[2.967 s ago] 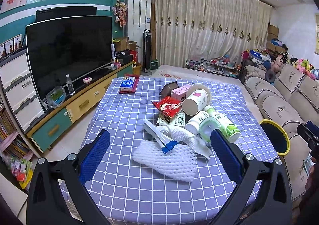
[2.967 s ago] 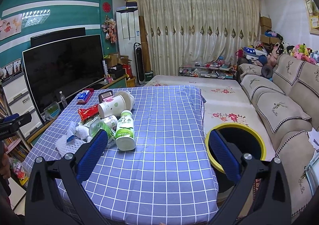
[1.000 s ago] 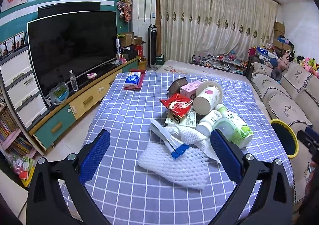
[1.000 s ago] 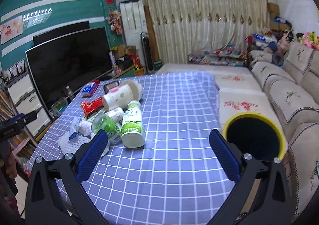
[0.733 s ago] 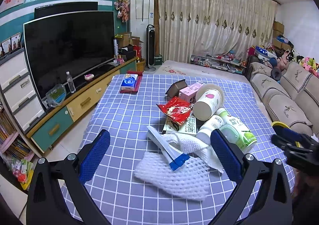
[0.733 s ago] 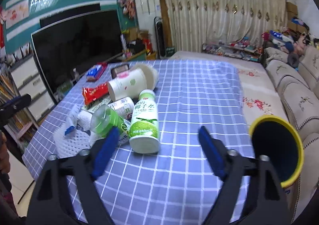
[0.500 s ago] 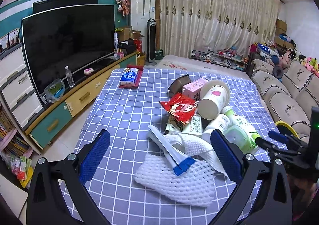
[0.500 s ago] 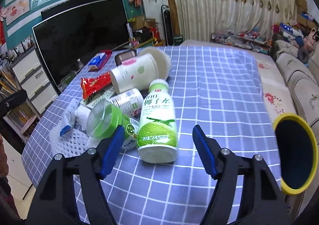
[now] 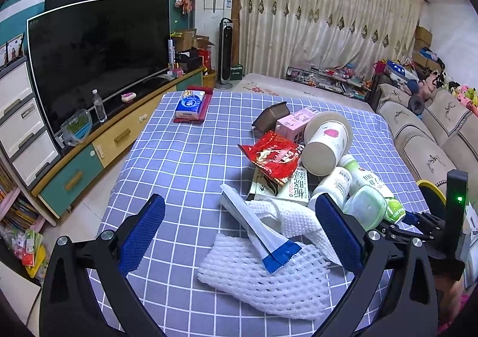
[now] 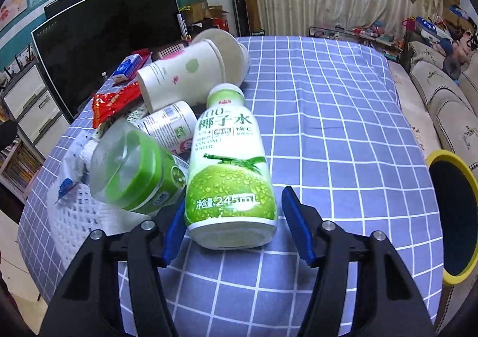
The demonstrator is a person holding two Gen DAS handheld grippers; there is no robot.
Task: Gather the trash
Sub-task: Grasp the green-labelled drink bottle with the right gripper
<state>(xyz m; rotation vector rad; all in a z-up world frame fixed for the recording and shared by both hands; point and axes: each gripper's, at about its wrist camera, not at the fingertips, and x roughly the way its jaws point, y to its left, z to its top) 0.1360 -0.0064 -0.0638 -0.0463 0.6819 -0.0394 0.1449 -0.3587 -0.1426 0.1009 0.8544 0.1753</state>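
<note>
A pile of trash lies on the blue checked table. A green coconut water bottle lies on its side with its base toward me. My right gripper straddles that base and its jaws are closing. The left pad sits at the bottle's edge and a gap shows at the right pad. Beside the bottle lie a green-lidded clear jar and a white paper cup. My left gripper hangs open over a white foam net and a white-and-blue wrapper, holding nothing.
A yellow-rimmed black bin stands on the floor off the table's right edge, by a beige sofa. A red snack bag, a pink carton and a tissue pack lie farther back. A TV cabinet runs along the left.
My right gripper has come down and forward until the green bottle's base sits between its jaws, which have narrowed. My left gripper has edged closer to the pile.
</note>
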